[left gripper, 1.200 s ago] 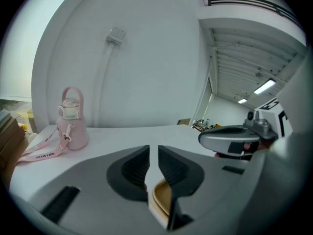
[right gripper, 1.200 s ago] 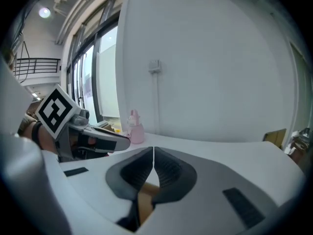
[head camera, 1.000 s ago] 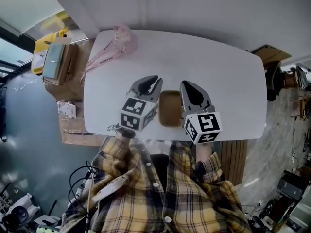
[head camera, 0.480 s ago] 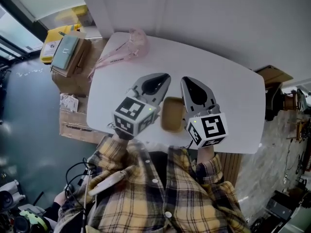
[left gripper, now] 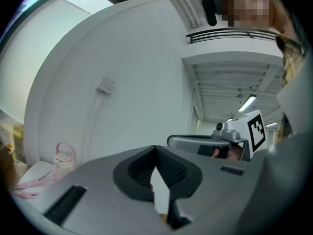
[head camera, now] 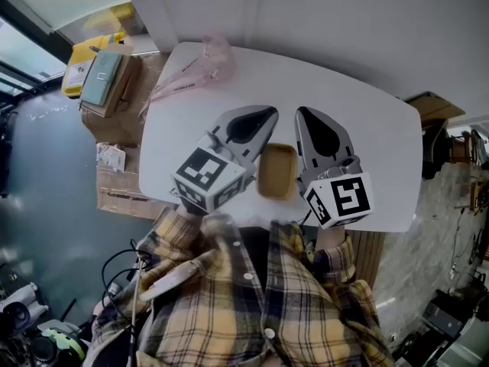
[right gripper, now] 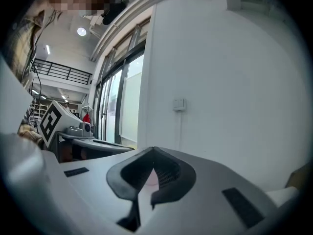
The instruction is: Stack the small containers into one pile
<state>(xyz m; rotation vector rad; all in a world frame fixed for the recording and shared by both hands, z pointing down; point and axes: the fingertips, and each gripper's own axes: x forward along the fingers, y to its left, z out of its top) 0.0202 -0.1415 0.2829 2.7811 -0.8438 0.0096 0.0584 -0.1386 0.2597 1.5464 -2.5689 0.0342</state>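
Observation:
A tan rectangular container (head camera: 276, 172) sits on the white table (head camera: 367, 144) near its front edge; I cannot tell whether others are nested inside it. My left gripper (head camera: 272, 114) is raised just left of it, and my right gripper (head camera: 302, 112) is raised just right of it. Both point level toward the wall, clear of the container. In the left gripper view my left gripper (left gripper: 155, 152) has its jaws meeting at the tip with nothing between them. My right gripper (right gripper: 153, 153) looks the same in its own view.
A pink strapped item (head camera: 205, 55) lies at the table's far left corner, also seen as the pink item (left gripper: 62, 158). Cardboard boxes (head camera: 107, 90) and a yellow object (head camera: 76, 61) stand left of the table. A white wall (head camera: 344, 37) runs behind it.
Both grippers have risen toward the head camera and look larger. The tan container stays on the table between them. The view has shifted slightly.

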